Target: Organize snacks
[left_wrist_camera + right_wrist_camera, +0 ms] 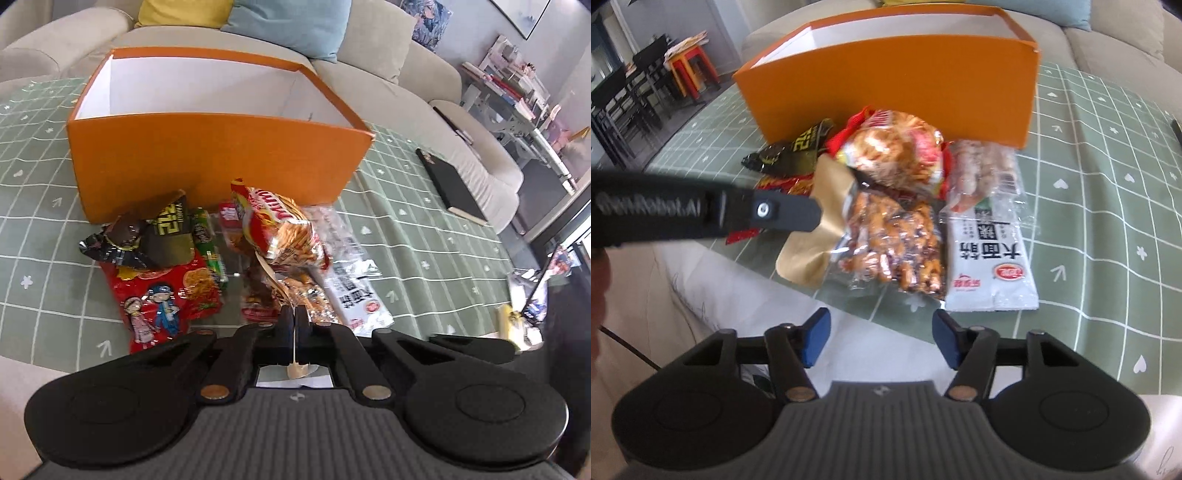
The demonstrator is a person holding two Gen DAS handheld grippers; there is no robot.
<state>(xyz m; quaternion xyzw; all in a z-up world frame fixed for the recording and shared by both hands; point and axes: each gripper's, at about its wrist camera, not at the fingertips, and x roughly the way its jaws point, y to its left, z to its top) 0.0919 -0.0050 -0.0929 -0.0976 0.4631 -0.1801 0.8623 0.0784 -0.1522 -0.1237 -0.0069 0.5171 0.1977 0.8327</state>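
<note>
We view a heap of snack packets lying on the green grid-patterned tabletop (424,236), just near of the open orange cardboard box (218,162) with white inner walls, which looks empty as far as we can see.

The left tongs (294,325) are pressed together on the tan paper edge of a clear-windowed bag of glazed brown snacks (897,240); in the right wrist view the same bag lies at the near middle of the heap, its tan flap (816,229) held from the left side. The right tongs (879,336), with blue pads, stand apart and hold nothing, hovering near of the heap.

Around the held bag we note a red-and-clear bag of stick crackers (284,229) resting on its far end, a white packet with Chinese lettering (990,266) to the right, a red cartoon-printed packet (162,295) to the left, and a dark crumpled foil packet (122,243) beyond that.

We judge the bags light, soft and crinkly, with brittle contents and slippery film. The flat sealed edge or paper flap seems the best hold; squeezing the filled middle would likely crush the snacks. Lifted by one edge, the bag will probably sag and swing, and may drag the stick crackers along.
</note>
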